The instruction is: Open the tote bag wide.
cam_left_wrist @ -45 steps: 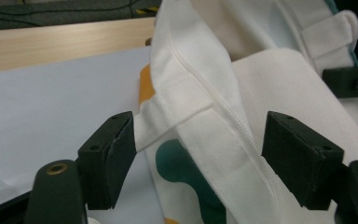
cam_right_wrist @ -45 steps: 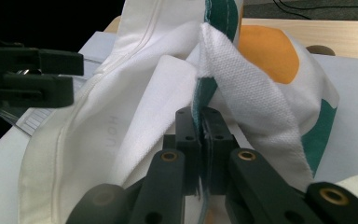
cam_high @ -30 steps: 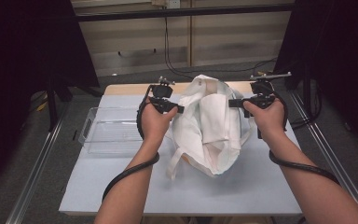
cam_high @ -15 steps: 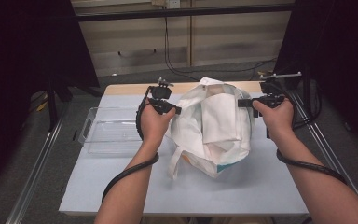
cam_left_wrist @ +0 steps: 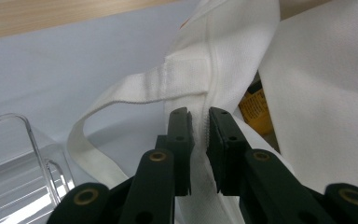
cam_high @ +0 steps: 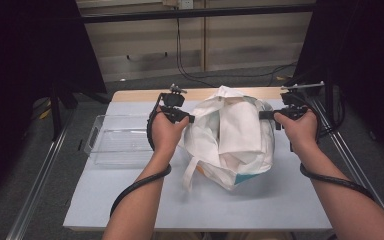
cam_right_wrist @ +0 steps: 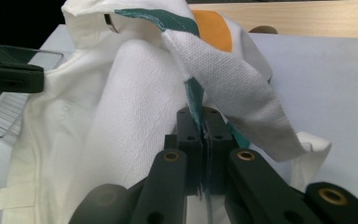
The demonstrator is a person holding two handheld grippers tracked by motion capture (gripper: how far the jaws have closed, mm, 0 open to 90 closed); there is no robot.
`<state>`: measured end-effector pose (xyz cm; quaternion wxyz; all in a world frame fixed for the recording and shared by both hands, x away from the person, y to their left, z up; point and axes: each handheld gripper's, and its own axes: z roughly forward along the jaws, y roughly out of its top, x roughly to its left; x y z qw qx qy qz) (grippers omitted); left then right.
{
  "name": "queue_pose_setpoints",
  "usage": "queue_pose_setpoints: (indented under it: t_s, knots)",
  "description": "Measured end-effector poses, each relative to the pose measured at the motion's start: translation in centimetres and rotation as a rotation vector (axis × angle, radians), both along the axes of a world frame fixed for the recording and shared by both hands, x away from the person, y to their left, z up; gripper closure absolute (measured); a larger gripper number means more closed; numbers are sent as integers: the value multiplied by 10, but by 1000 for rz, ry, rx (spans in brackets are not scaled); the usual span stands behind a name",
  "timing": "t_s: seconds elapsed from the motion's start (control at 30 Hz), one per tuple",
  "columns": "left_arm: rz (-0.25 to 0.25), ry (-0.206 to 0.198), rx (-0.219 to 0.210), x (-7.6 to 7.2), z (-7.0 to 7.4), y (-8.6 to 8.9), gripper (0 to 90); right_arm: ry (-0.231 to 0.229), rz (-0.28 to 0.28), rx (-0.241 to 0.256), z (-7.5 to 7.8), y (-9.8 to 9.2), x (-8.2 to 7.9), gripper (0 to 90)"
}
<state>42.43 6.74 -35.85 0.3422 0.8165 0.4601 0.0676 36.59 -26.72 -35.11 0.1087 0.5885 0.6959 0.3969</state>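
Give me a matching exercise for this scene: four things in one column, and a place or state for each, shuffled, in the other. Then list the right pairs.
Things
1. left gripper
2. right gripper
3. clear plastic tray
4. white cloth bag

Places or states
A. at the table's left, beside the bag
B. shut on the bag's green-edged rim
C. in the middle, held at both sides
D. clamped on the bag's white seam by the handle

Pairs: 1-D, 2-B, 3-A, 4-C
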Motion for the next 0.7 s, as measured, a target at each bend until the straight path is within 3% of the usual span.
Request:
queue_pose_setpoints:
  t_s: [0.13,0.3,0.4,0.53,0.63,0.7]
  knots:
    - [1,8,1,1,-1,0,796,-1,-1,29,-6,-1,-1,886]
    - [0,7,3,1,-4,0,798,-9,10,-8,-9,3,-1,886]
    - [-4,10,-7,0,-5,-1,797,11,20,-36,-17,6,-1,886]
    - [-2,17,-7,1,-8,1,797,37,15,-35,-31,7,0,886]
    - [-8,15,-12,2,-10,1,797,53,4,-5,-38,5,1,885]
    - [-7,13,1,3,-10,-1,798,43,8,-16,-40,6,1,885]
